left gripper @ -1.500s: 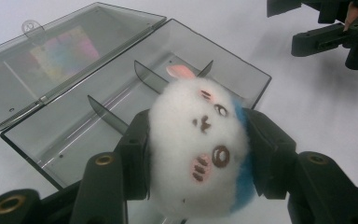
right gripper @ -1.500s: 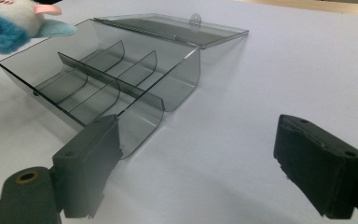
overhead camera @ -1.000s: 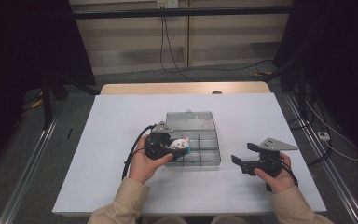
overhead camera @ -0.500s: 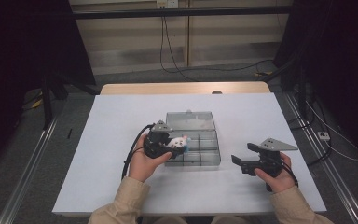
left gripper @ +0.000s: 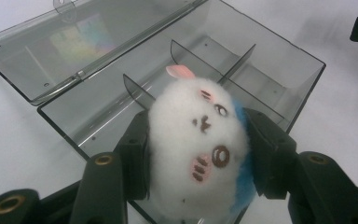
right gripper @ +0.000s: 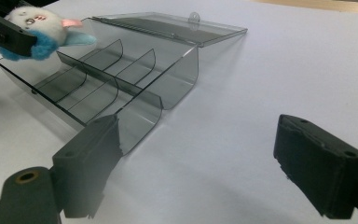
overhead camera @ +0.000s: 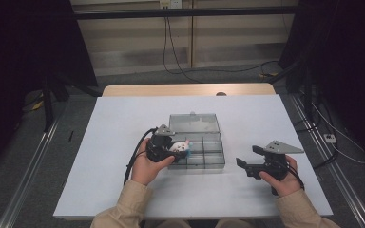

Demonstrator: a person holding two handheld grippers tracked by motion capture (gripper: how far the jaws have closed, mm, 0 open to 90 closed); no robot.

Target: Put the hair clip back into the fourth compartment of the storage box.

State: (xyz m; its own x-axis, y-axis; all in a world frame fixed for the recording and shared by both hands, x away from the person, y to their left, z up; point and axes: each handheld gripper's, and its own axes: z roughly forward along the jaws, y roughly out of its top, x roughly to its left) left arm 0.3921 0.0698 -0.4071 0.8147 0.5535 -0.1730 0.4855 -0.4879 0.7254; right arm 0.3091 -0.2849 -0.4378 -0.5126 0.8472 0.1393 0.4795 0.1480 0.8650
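L gripper [overhead camera: 180, 151] pinching the white plush toy [left gripper: 198, 140] w/ pink ear & blue back, pads pressed into its sides. In left gripper view the toy hangs over the near-left corner of the clear divided organizer box [overhead camera: 214, 149]; dividers and empty compartments lie just beyond and below it. Can't tell if it touches the box floor.

Key relation: the compartment is straight under/ahead of the toy, so the coming move looks like a short drop, then release.

Lid [overhead camera: 193, 122] is flat open on the far side, out of the way.

R gripper [overhead camera: 253, 163] spread wide, nothing between the pads, resting toward the desk [overhead camera: 104, 128] right edge, well apart from the box. L hand clearly nearer.

Box sits mid-desk, closer to the near edge.
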